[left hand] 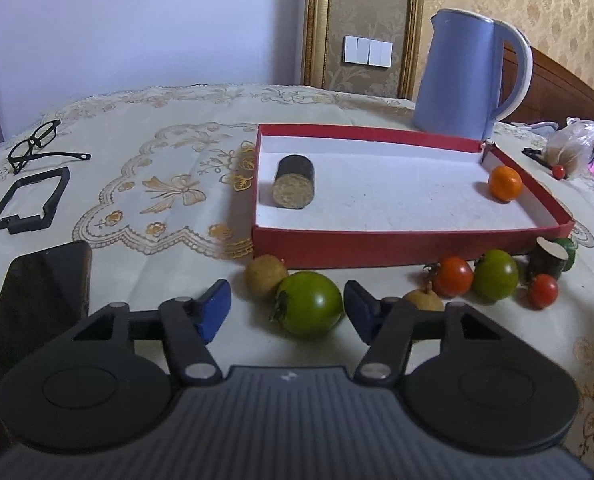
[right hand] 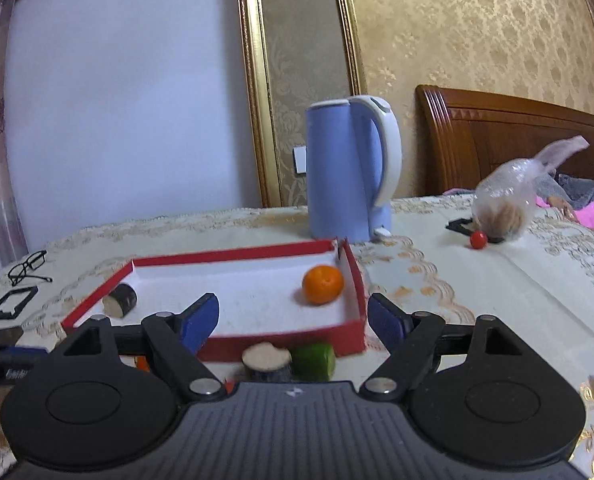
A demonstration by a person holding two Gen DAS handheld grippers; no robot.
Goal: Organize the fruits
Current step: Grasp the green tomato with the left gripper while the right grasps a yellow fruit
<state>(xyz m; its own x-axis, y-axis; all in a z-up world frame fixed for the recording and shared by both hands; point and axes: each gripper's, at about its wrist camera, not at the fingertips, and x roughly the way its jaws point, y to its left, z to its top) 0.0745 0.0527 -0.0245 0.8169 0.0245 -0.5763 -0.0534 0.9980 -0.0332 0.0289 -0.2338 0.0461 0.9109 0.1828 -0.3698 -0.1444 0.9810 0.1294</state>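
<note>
Where the embroidered tablecloth point(left hand: 169, 184) is spread, a red tray point(left hand: 377, 246) holds an orange point(left hand: 505, 183) in its far right corner and a dark cylinder point(left hand: 295, 182) at its left end. Left gripper point(left hand: 287, 312): jaws apart, straddling a large green tomato point(left hand: 310, 304), not touching it. Beside that, a brownish fruit point(left hand: 265, 276); further right, a red tomato point(left hand: 453, 276), a second green tomato point(left hand: 496, 274), a small red tomato point(left hand: 543, 290). Right gripper point(right hand: 293, 320): jaws apart, nothing held, above a cut cylinder point(right hand: 267, 360) and green piece point(right hand: 315, 360) before the tray. Behind: blue kettle point(left hand: 463, 76). Left: glasses point(left hand: 37, 142), black frame point(left hand: 29, 200), phone point(left hand: 37, 304).
</note>
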